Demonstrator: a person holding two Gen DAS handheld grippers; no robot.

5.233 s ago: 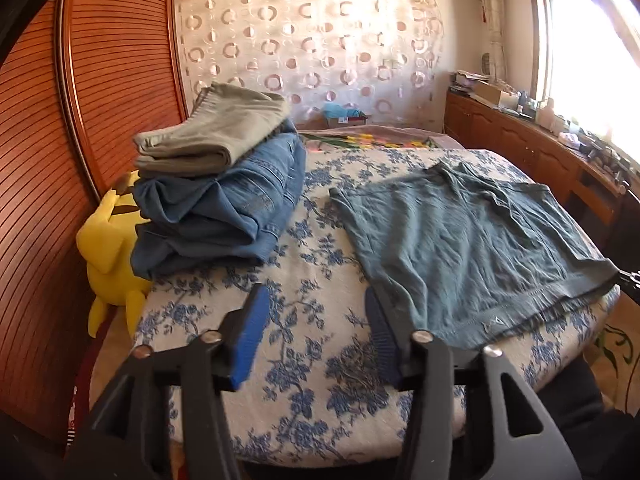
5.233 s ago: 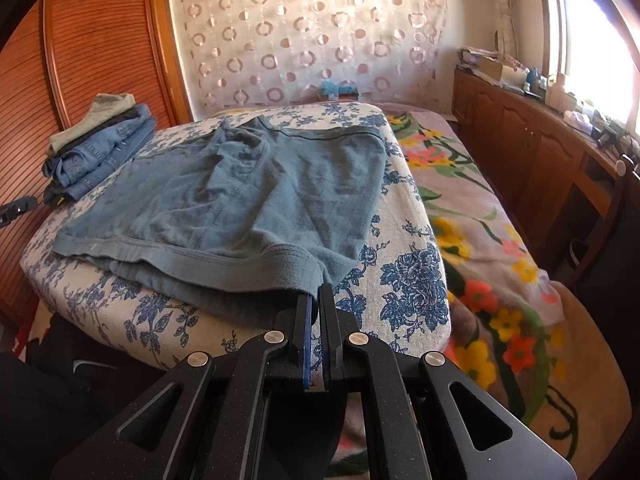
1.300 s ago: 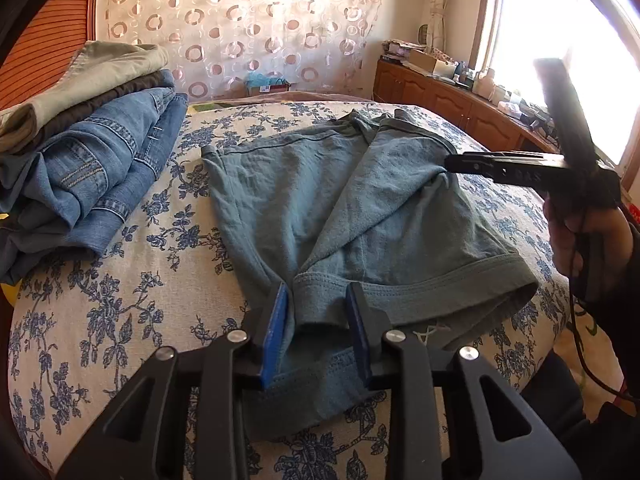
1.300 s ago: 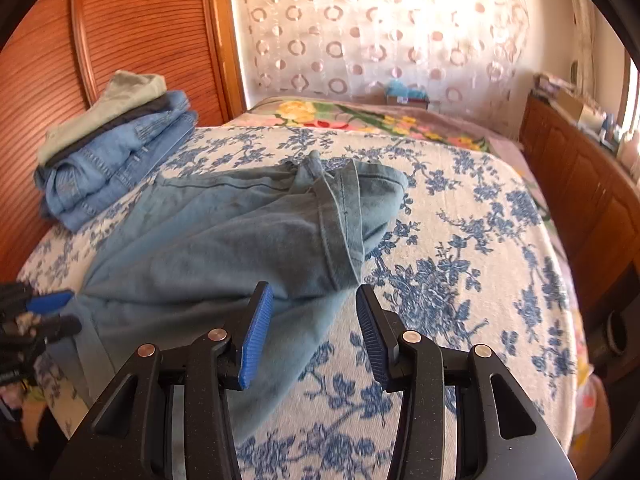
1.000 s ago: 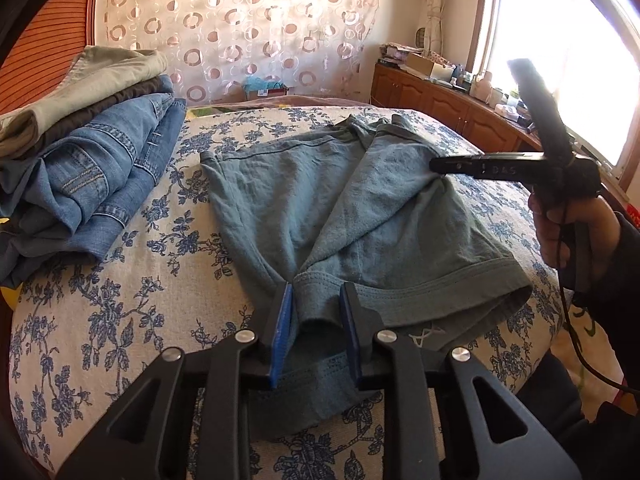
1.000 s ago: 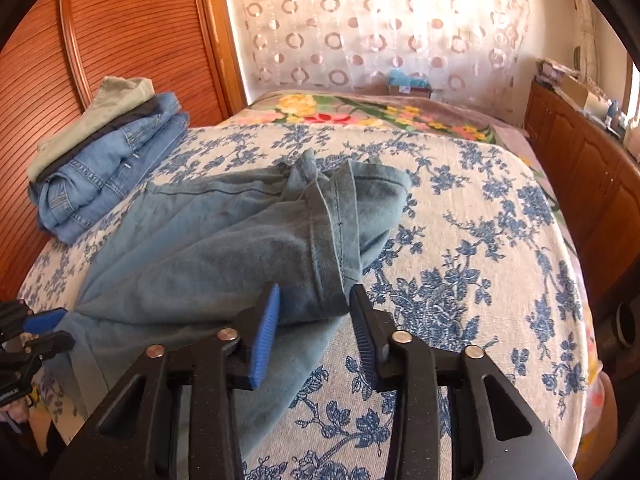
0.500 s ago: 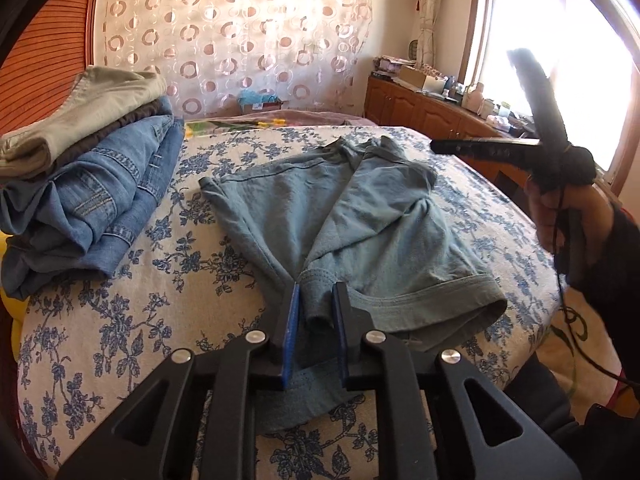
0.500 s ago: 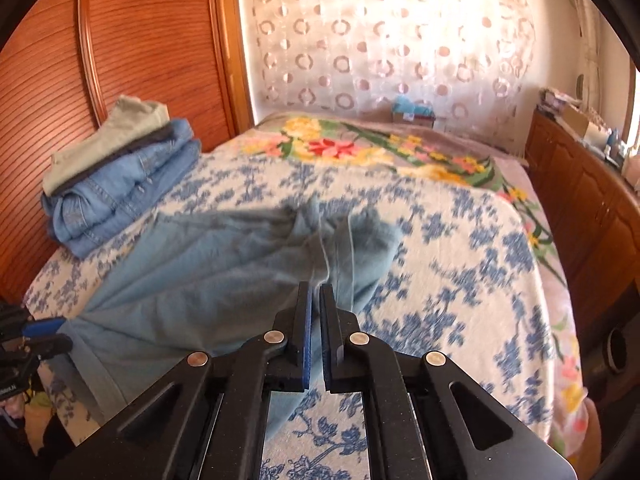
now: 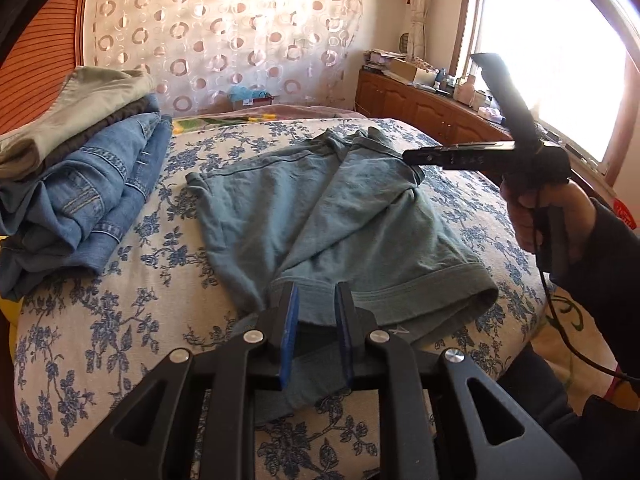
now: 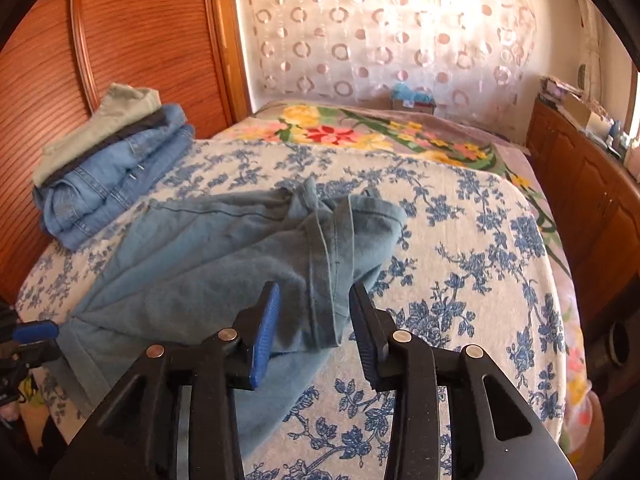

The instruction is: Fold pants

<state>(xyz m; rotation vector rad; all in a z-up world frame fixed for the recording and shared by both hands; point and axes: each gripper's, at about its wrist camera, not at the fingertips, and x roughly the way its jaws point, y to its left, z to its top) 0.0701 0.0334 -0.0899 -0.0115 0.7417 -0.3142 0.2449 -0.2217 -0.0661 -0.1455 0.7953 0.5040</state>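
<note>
Teal-grey pants (image 9: 340, 208) lie on the blue-flowered bedspread (image 9: 140, 280), one leg folded over the other. My left gripper (image 9: 316, 308) is at the near waistband corner. Its jaws are opening slightly, and the pads still pinch the cloth. In the right wrist view the cloth is drawn to a point at this gripper (image 10: 36, 340). My right gripper (image 10: 312, 316) hangs over the folded leg edge of the pants (image 10: 200, 264). Its jaws are opening, with the fold below and between them but not pressed. A hand holds this gripper (image 9: 406, 157) above the cloth.
A stack of folded jeans and khaki pants (image 9: 80, 184) sits at the bed's left edge by the wooden wardrobe door (image 10: 140, 40). A bright flowered blanket (image 10: 340, 132) covers the far end. Wooden cabinets (image 10: 600, 208) run along the right under the window.
The right jaws closed above the folded leg edge and have opened again. The left jaws narrowed onto the waistband corner. Since five seconds ago, one side of the pants was folded over the other.
</note>
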